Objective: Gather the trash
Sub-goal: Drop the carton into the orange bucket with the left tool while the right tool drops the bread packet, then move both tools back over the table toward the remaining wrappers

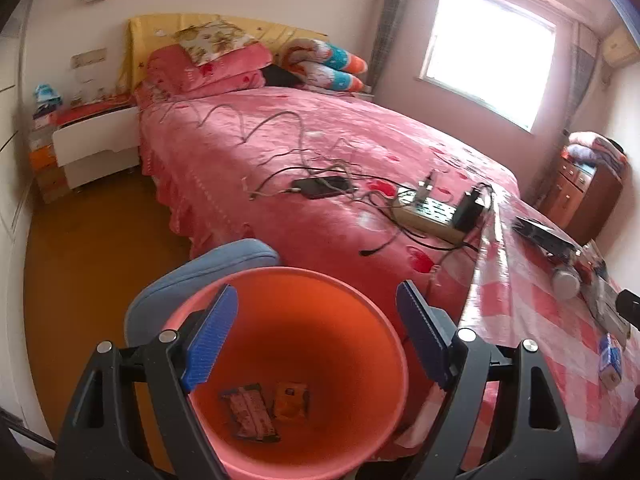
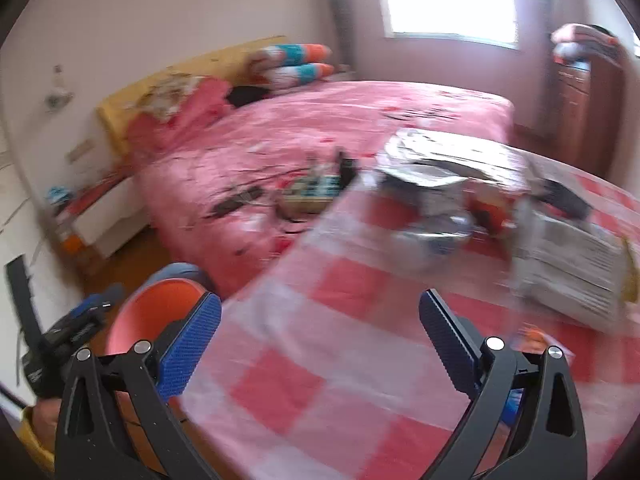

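Note:
An orange bin [image 1: 304,304] stands on the floor below my left gripper [image 1: 316,336], which is open and empty right above its mouth. Two wrappers lie on its bottom: a dark pink one [image 1: 250,412] and an orange one [image 1: 292,400]. The bin's rim also shows in the right wrist view [image 2: 156,312] at lower left. My right gripper [image 2: 320,344] is open and empty above the red-and-white checked tablecloth [image 2: 320,320]. Blurred silvery wrappers [image 2: 432,224] and a white printed packet [image 2: 572,272] lie farther back on the table. A small blue carton [image 1: 610,356] sits on the table at right.
A pink bed [image 1: 320,152] with cables, a phone [image 1: 324,186] and a power strip [image 1: 432,212] lies beyond the bin. A blue chair back [image 1: 208,276] stands behind the bin. A white nightstand [image 1: 96,140] is at left, a wooden cabinet [image 1: 580,192] at right.

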